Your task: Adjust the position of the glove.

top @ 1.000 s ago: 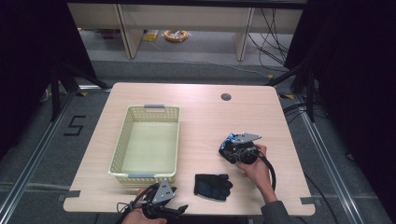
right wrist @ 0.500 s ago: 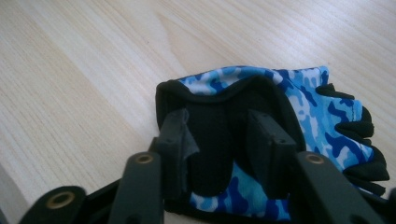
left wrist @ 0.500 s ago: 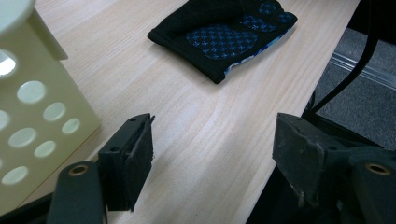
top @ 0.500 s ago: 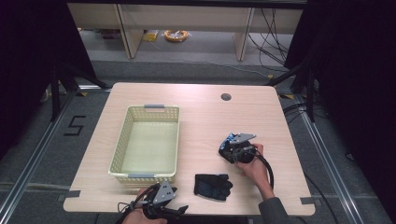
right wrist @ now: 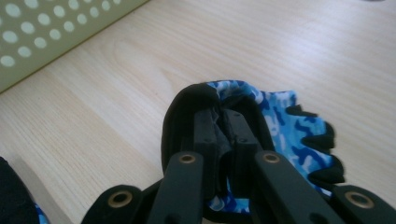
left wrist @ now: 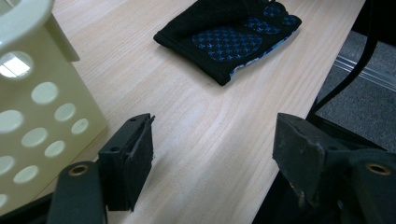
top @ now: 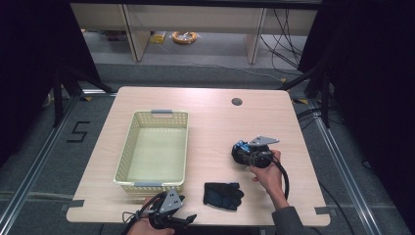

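The jaws of the right gripper (right wrist: 227,135) are pressed together on the black cuff of a blue camouflage glove (right wrist: 289,126), which lies on the wooden table (top: 215,122) at its right side. The left gripper (left wrist: 215,154) has its jaws wide apart over the near table edge, between the cream perforated basket (left wrist: 28,102) and a second, black glove (left wrist: 229,35) lying flat

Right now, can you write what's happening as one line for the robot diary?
right gripper: shut on blue camo glove | left gripper: open, holding nothing | black glove: flat on table | basket: nothing inside
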Action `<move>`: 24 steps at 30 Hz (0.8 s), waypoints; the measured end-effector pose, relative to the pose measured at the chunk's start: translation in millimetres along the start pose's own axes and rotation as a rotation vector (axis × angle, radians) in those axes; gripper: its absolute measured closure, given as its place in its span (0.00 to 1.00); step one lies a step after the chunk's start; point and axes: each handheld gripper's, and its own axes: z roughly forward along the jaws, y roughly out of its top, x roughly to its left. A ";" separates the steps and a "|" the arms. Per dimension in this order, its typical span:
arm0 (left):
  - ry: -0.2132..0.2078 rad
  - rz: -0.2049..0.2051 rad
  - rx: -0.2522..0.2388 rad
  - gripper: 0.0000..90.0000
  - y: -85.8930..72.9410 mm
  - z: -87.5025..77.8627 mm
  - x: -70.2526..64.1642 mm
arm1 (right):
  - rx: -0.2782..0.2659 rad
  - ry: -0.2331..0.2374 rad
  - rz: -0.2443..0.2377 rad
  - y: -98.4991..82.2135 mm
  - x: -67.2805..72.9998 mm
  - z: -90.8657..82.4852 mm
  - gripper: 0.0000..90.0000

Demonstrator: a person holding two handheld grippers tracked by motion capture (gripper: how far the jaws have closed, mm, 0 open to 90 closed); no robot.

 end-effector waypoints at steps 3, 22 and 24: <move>0.003 0.004 0.000 0.32 0.1 -0.3 0.3 | -0.034 -0.008 0.014 0.7 0.0 -8.7 0.95; -0.008 -0.001 -0.015 0.32 3.6 -4.4 1.2 | -0.207 -0.034 -0.038 1.8 39.0 -102.9 0.95; -0.008 -0.035 -0.023 0.32 3.8 -4.5 -0.3 | -0.214 -0.026 -0.032 -3.5 44.2 -110.3 0.95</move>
